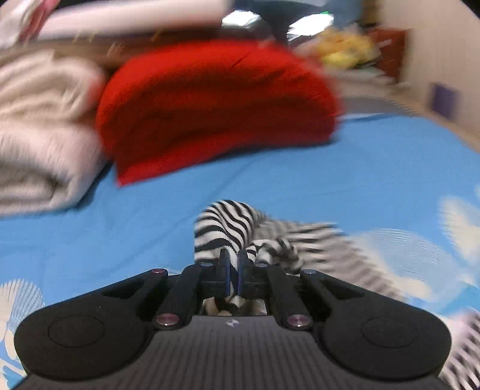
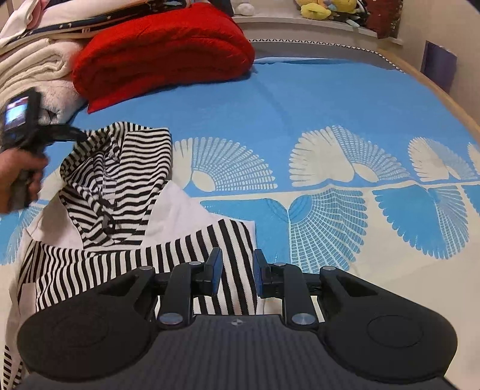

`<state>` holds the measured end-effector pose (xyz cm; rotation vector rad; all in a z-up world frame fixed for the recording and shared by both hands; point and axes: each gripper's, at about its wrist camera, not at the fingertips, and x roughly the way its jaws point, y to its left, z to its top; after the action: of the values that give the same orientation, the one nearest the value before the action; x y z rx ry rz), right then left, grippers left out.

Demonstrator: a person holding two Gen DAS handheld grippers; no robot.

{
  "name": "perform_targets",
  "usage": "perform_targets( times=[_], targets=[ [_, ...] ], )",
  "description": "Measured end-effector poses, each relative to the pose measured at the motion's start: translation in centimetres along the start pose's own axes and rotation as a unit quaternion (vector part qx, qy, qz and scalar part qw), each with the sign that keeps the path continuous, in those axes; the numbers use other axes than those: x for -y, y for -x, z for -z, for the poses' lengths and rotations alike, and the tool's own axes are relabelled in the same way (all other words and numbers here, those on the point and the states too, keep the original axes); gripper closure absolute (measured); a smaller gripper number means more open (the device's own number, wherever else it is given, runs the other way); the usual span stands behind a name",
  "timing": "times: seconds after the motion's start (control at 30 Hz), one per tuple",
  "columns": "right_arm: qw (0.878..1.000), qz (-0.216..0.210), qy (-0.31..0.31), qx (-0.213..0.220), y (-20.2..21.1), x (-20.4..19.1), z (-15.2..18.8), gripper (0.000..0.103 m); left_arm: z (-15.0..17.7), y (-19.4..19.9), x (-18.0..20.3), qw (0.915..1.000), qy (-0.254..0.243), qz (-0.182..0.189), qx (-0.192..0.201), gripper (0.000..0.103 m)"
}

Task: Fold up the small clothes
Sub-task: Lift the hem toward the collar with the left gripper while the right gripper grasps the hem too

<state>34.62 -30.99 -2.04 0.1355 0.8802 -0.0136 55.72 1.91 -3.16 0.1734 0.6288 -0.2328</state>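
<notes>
Stripes fill the lower middle of the left wrist view: the left tool (image 1: 233, 264) sits at bottom centre, its two fingers nearly together and clenched on a bunched fold of the black-and-white striped garment (image 1: 228, 228). The cloth rises just above the fingertips and trails blurred toward the lower right. Beneath it lies the blue bedsheet (image 1: 360, 168) with white fan patterns. A folded red blanket (image 1: 216, 102) takes up the upper middle, touching a cream blanket (image 1: 39, 135) at the left edge. This view is motion-blurred.

Across the right wrist view, the right tool (image 2: 237, 270) sits at bottom centre with its blue-padded fingers spread apart, released; a striped part of the garment (image 2: 126, 180) lies between and under them. The garment spreads over the lower left, and a hooded part is lifted at centre left. At the left edge a hand (image 2: 18, 177) holds the left tool (image 2: 79, 135), whose tip meets the raised cloth. The red blanket (image 2: 162, 51) lies at upper left, beside the cream blanket (image 2: 33, 75). Soft toys (image 2: 327, 9) sit on a ledge at the top.
</notes>
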Motion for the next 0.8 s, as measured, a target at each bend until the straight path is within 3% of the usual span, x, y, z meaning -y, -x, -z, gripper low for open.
perform_targets(
  times=[0.07,0.13,0.23,0.3,0.33,0.4,0.43,0.5,0.57,0.67,0.7,0.77,0.8],
  targets=[
    [1.000,-0.001,-0.007,0.001,0.1,0.2,-0.1,0.081,2.0,5.4,2.2,0.9983,-0.030,0.045,0.023,0.099],
    [1.000,-0.003,-0.012,0.004,0.3,0.3,-0.2,0.081,5.0,10.8,4.2,0.9944,-0.041,0.095,0.019,0.100],
    [1.000,-0.009,-0.020,0.010,0.7,0.3,-0.2,0.081,10.6,17.9,6.5,0.9831,-0.058,0.171,-0.029,0.100],
    [0.999,-0.016,-0.031,0.020,1.2,0.3,-0.2,0.081,14.2,21.4,7.7,0.9695,-0.089,0.209,-0.092,0.100],
    [0.999,-0.020,-0.037,0.023,1.5,0.2,-0.2,0.081,15.5,22.4,8.2,0.9647,-0.109,0.205,-0.123,0.100],
    [0.998,-0.031,-0.053,0.029,2.0,0.2,-0.1,0.081,17.0,23.5,8.6,0.9583,-0.130,0.164,-0.195,0.098],
    [0.997,-0.037,-0.061,0.030,2.2,0.2,-0.1,0.081,17.0,23.7,8.1,0.9613,-0.107,0.133,-0.216,0.098],
    [0.995,-0.055,-0.071,0.032,2.4,0.1,0.2,0.081,15.9,24.0,5.5,0.9717,0.003,0.095,-0.216,0.096],
    [0.993,-0.078,-0.082,0.021,2.2,-0.2,0.5,0.081,14.7,24.0,2.7,0.9690,0.142,0.085,-0.183,0.090],
    [0.987,-0.122,-0.108,-0.013,1.1,-0.6,1.0,0.080,14.4,22.5,0.3,0.9495,0.267,0.095,-0.135,0.075],
    [0.985,-0.127,-0.111,-0.021,0.7,-0.9,1.3,0.081,14.4,21.3,0.1,0.9405,0.293,0.107,-0.136,0.066],
    [0.983,-0.138,-0.116,-0.034,-0.1,-1.4,1.6,0.081,14.1,18.7,-0.1,0.9233,0.324,0.116,-0.170,0.064],
    [0.981,-0.145,-0.119,-0.042,-0.5,-1.7,1.8,0.081,14.3,18.0,-0.3,0.9192,0.334,0.111,-0.176,0.060]
  ],
)
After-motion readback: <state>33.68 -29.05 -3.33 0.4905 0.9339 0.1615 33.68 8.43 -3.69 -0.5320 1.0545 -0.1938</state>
